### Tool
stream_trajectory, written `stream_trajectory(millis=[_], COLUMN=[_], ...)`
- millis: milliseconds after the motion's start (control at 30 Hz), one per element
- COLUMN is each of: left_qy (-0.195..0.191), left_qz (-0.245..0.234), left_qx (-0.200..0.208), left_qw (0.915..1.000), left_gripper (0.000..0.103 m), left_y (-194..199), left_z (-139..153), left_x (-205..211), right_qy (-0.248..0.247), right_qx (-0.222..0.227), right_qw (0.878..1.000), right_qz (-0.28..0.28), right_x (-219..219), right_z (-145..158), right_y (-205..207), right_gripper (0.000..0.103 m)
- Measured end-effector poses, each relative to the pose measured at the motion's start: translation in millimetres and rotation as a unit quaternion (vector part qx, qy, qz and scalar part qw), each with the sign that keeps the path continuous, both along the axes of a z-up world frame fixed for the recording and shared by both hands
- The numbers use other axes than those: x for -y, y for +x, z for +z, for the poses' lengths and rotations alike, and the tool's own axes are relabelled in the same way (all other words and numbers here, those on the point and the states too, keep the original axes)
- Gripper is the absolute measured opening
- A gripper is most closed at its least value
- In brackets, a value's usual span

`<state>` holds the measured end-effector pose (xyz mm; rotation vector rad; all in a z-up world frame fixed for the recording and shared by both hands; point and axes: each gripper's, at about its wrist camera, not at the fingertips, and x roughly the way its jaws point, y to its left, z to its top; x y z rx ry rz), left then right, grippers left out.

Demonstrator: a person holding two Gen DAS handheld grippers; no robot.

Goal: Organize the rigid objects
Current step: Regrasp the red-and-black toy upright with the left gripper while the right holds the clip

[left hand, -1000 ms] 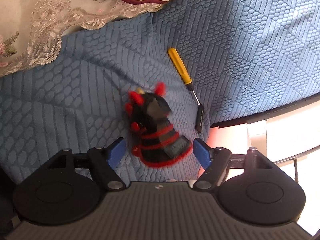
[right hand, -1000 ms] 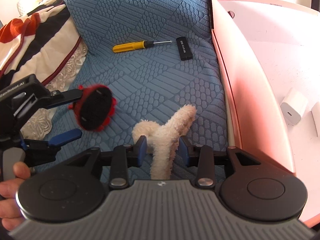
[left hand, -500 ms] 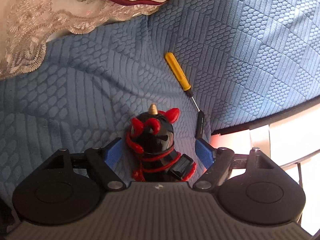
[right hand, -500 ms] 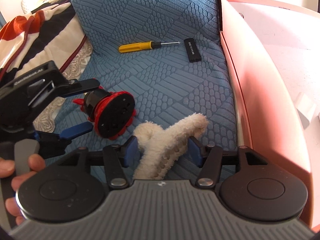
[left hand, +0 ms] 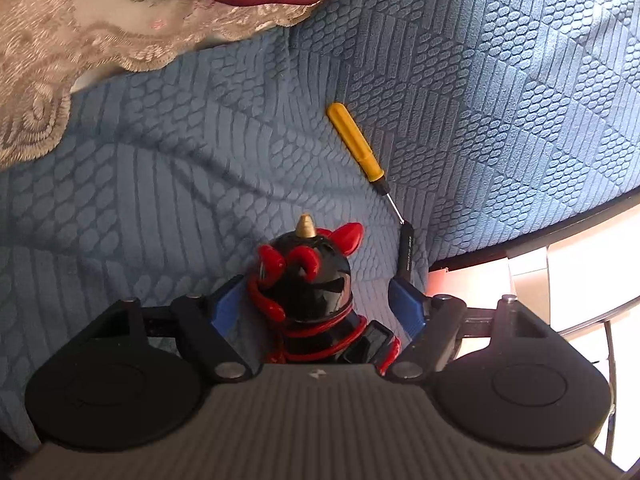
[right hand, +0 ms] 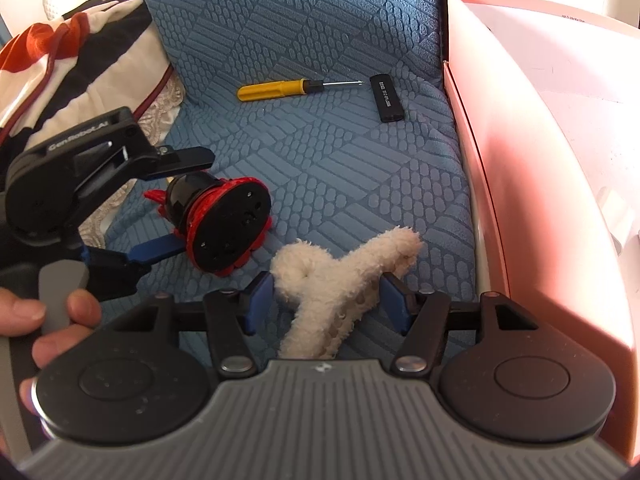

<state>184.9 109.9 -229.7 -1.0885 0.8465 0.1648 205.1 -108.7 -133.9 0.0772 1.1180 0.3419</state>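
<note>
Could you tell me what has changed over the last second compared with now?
The left gripper has brought its fingers around the black-and-red figurine, closing in, though no firm grip is visible. The right gripper has opened, releasing the fluffy white toy onto the blue cushion. The yellow screwdriver, black stick and pink box stayed put.

Right gripper (right hand: 326,300) jaws apart around fluffy cream clip (right hand: 340,280), pads seemingly clear; figurine (right hand: 216,220) between left gripper (right hand: 176,204) fingers.

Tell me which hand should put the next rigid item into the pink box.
Left, probably. The left gripper has the black-and-red figurine between its fingers, which have just been closing. The right gripper straddles only a fluffy white toy, fingers clear.
</note>
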Motion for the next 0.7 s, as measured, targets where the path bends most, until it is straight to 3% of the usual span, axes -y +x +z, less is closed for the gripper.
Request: stream_trajectory(millis=[133, 333, 500, 567, 633, 700], left_qy=[0.031, 0.065, 0.058, 0.046, 0.035, 0.032], left_qz=[-0.009, -0.031, -0.031, -0.028, -0.02, -0.015], left_qx=[0.003, 0.016, 0.017, 0.013, 0.002, -0.006], left_qw=[0.9995, 0.9972, 0.9977, 0.9985, 0.9992, 0.9994], left_gripper=[0.056, 0.041, 0.041, 0.048, 0.066, 0.069], left_y=[0, 4, 4, 4, 4, 4], left_z=[6, 14, 12, 11, 7, 4], left_x=[2, 8, 7, 5, 3, 2], right_qy=[-0.001, -0.004, -0.005, -0.007, -0.008, -0.009], right_qx=[0.002, 0.004, 0.004, 0.003, 0.002, 0.003], right_qw=[1.0, 1.0, 1.0, 1.0, 1.0, 1.0], right_qz=[0.0, 0.0, -0.002, -0.004, -0.005, -0.004], right_x=[0, 0, 1, 1, 2, 2], right_z=[0, 1, 1, 1, 1, 0], right_y=[-1, -1, -1, -1, -1, -1], right_gripper=[0.062, 0.062, 0.061, 0.061, 0.061, 0.062])
